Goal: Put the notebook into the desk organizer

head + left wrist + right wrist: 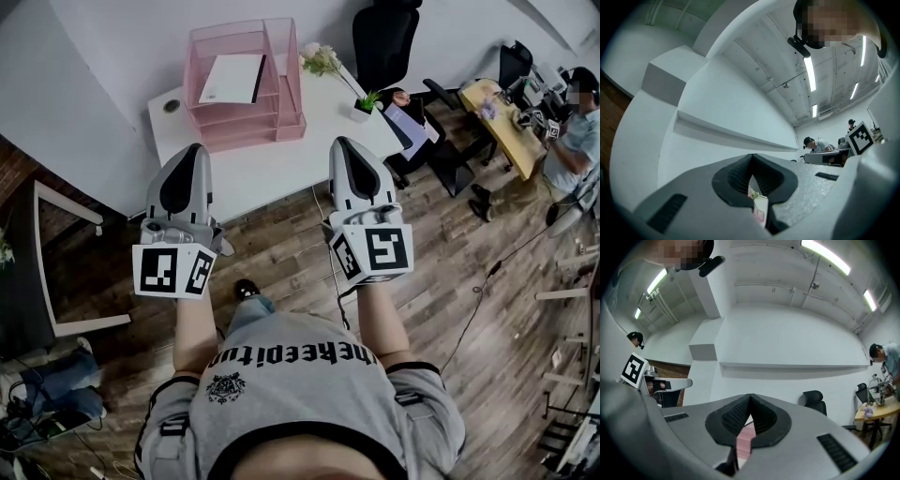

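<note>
**Notebook on the organizer's top tray, both grippers closed and empty**

The left gripper (194,150) and the right gripper (345,142) are held side by side at the near edge of the white desk (281,169). On each, the jaws are pressed together with nothing between them. The notebook (230,78) is seen lying flat on the top tray of the pink desk organizer (272,124), at the far left of the desk and well apart from both grippers. Whether it is fully seated within the tray walls cannot be told.

The placing is judged done, or nearly so. Should a correction be wanted, the jaws would have to be opened before the reach. The notebook is best taken by its near edge, kept level, and slid toward the far wall between the tray's sides. The organizer looks light and could be shoved, so it is best steadied with the other gripper. The flowers (319,58) just right of it are to be left clear.
</note>
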